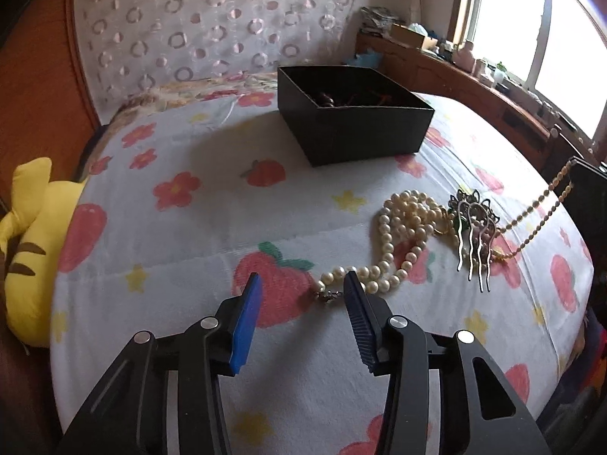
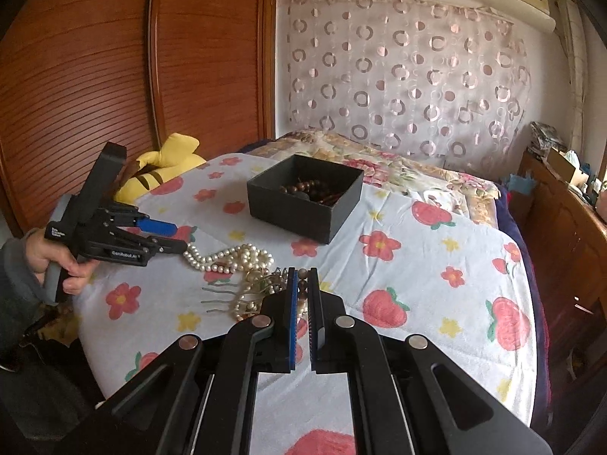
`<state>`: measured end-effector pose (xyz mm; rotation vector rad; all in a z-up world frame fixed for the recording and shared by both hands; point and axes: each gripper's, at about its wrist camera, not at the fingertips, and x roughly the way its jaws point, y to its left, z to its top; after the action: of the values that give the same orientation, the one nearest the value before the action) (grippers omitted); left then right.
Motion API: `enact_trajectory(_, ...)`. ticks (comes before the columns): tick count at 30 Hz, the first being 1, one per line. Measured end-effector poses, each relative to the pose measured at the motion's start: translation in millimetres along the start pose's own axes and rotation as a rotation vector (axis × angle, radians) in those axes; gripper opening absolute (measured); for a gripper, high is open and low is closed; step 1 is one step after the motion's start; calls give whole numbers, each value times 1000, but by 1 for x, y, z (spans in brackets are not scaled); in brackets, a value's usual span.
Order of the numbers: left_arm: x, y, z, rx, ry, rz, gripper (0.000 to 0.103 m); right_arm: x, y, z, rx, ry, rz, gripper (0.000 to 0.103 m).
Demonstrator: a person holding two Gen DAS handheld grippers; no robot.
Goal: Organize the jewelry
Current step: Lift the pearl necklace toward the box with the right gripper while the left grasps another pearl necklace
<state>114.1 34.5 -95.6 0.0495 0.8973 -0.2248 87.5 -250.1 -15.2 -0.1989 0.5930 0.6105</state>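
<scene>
One black box (image 1: 353, 129), one pearl necklace (image 1: 398, 239), one hair comb (image 1: 472, 235), one yellow plush toy (image 1: 26, 250).

Black left tongs (image 2: 172, 236) with ribbed blue pads (image 1: 248, 322), silver pivots; seemingly grey sleeve (image 2: 17, 276).

The bed (image 1: 182, 242) wears a white quilt printed with red flowers, strawberries and small yellow blossoms, laid over a floral sheet that shows at the far end. Directly on the quilt sit 1 open black box (image 1: 353, 129) toward the far side, holding dark brown beads, and nearer the front a heaped white pearl necklace (image 1: 402, 235) touching 1 metal hair comb (image 1: 472, 235) with 4 prongs, with a strand of small cream beads (image 1: 538, 204) running off from the comb. A yellow striped plush toy (image 1: 26, 242) lies at the bed's edge by the wooden wardrobe.
</scene>
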Motion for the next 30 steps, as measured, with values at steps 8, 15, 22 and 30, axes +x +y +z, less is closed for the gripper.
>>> enact_trajectory(8, 2, -1, 2, -8, -8, -87, 17, -26, 11, 19, -20, -77, 18, 6)
enact_trajectory(15, 4, 5, 2, -55, -18, -129, 17, -39, 18, 23, -31, -106, 41, 6)
enact_trajectory(22, 4, 3, 3, -59, -14, -137, 17, -65, 28, 39, -66, -178, 30, 6)
enact_trajectory(30, 4, 2, 0, -72, -4, -176, 17, -81, 26, 50, -87, -210, -4, 6)
